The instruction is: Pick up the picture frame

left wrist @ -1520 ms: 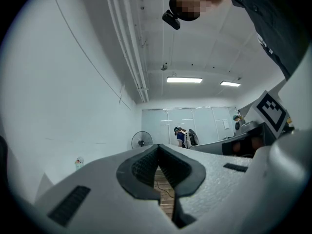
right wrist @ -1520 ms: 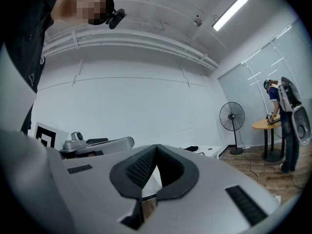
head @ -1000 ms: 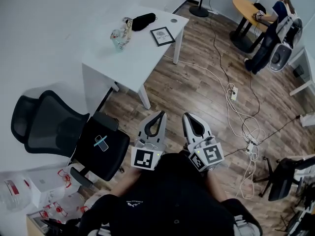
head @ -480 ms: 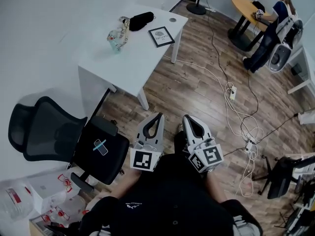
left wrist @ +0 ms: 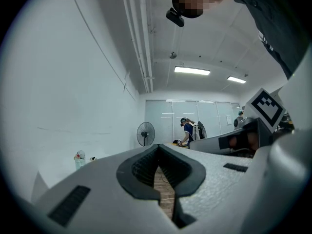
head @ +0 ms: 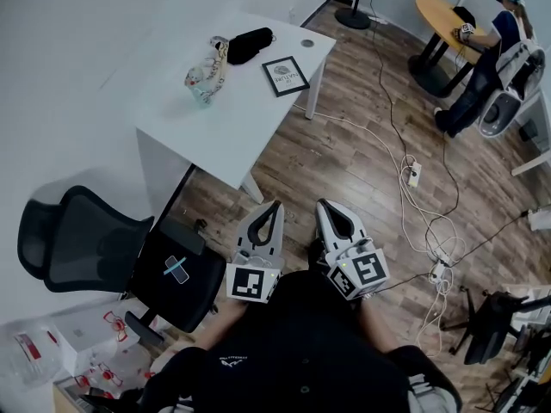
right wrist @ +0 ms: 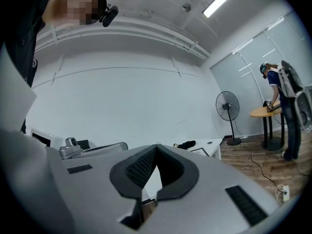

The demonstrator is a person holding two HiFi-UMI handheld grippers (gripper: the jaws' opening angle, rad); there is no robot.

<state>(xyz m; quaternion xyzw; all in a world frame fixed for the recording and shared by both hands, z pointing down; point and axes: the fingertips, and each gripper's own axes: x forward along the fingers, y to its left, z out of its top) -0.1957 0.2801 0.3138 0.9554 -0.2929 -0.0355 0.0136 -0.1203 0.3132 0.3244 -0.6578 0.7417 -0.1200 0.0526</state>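
The picture frame [head: 285, 76], black-edged with a white print, lies flat on the white table [head: 241, 119] near its right edge. It also shows small past my right jaws in the right gripper view as the picture frame [right wrist: 201, 151]. My left gripper [head: 276, 205] and right gripper [head: 323, 205] are held side by side over the wooden floor, well short of the table. Both point level toward the table. Both are shut with nothing between the jaws, as the left gripper [left wrist: 157, 147] and right gripper [right wrist: 156, 147] show in their own views.
A black pouch [head: 250, 43] and a clear bottle with a strap [head: 203, 74] lie on the table beyond the frame. A black office chair [head: 112, 248] stands to the left. Cables and a power strip [head: 414, 172] run across the floor at right. A person [head: 491, 50] stands by a round table.
The table and frame have come a little nearer and lower in the head view. Both grippers have advanced together toward the table and stayed shut.
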